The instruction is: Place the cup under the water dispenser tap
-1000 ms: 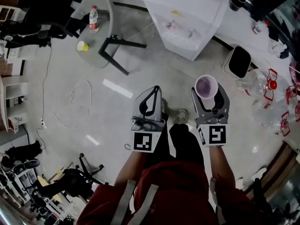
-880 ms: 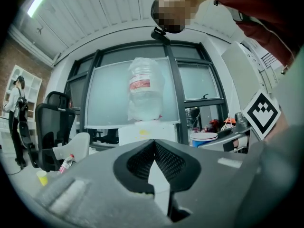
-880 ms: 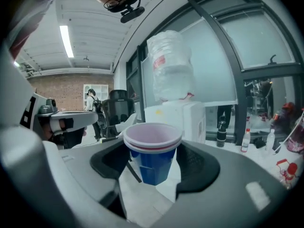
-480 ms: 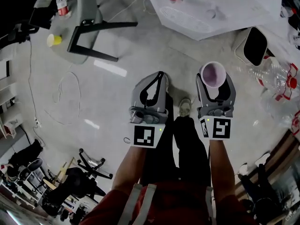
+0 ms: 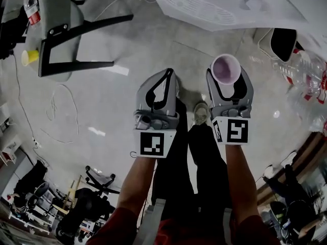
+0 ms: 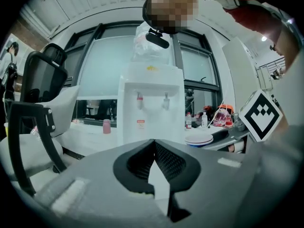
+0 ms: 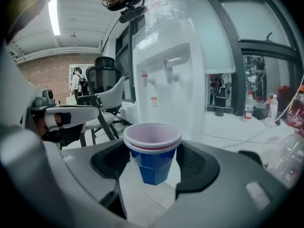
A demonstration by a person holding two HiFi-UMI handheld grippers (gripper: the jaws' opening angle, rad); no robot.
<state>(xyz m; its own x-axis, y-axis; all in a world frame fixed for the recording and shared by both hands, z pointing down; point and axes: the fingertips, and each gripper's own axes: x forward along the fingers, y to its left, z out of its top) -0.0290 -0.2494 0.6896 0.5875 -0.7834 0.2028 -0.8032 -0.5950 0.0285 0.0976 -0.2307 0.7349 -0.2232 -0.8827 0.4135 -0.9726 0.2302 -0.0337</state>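
White water dispenser (image 6: 151, 103) stands far ahead of us, its small sticker (image 6: 141, 124) unreadable. Our left gripper (image 6: 153, 144) is pressed together, empty; our right gripper (image 7: 154, 156) pinches the cup (image 7: 152, 170), whose blue wall only the right gripper view shows.

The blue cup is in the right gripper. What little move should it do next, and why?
Probably carry the cup forward toward the water dispenser. The right gripper holds it upright with the jaws on its sides, but the taps show well ahead of it and higher up in the right gripper view, so nothing could pour in yet.
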